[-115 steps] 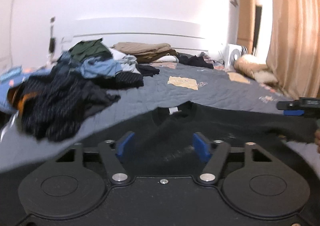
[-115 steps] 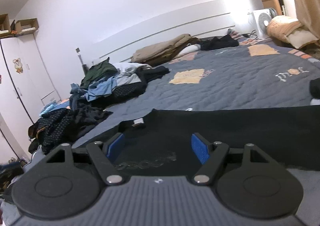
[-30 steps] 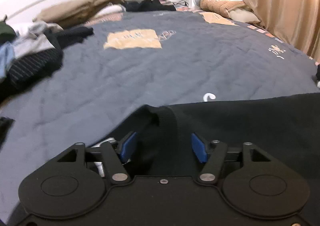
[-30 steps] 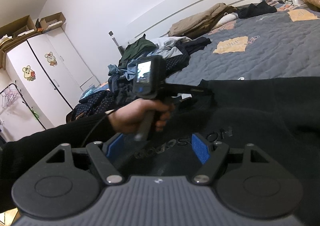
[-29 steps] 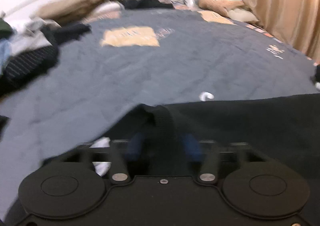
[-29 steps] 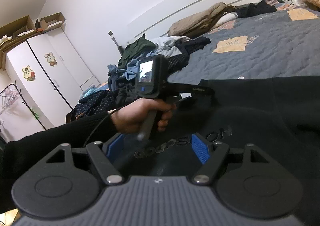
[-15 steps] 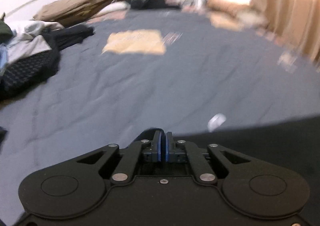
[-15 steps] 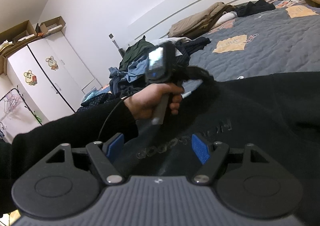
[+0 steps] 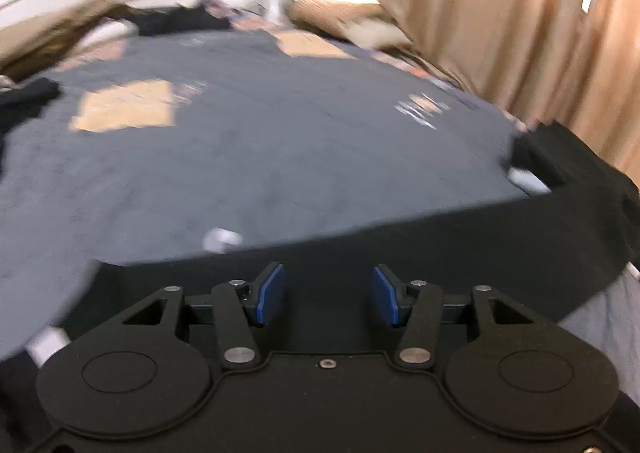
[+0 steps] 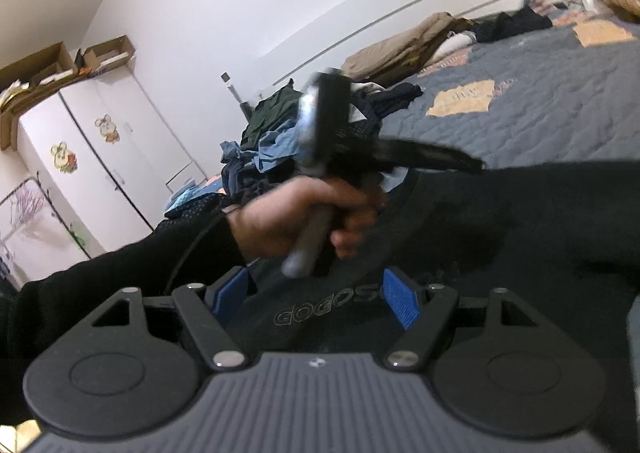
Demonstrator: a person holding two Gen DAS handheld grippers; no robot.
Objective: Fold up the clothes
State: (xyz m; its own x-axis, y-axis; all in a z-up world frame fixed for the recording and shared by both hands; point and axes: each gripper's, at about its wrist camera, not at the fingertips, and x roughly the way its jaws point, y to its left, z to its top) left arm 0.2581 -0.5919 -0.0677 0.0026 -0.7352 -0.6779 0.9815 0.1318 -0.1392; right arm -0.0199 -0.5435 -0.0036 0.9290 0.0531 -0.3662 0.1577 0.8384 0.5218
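Left gripper (image 9: 328, 295) hangs low over the black sweatshirt (image 9: 460, 249), blue pads spread apart with nothing between them. The sweatshirt lies flat across the near edge of the bed (image 9: 260, 149), on the grey quilt. Right gripper (image 10: 316, 299) has its pads wide apart too, hovering above the chest lettering (image 10: 324, 311). From the right wrist view, the left hand (image 10: 304, 213) grips its tool just above the garment's neck area, blurred. A heap of unfolded clothes (image 10: 272, 133) sits behind by the headboard.
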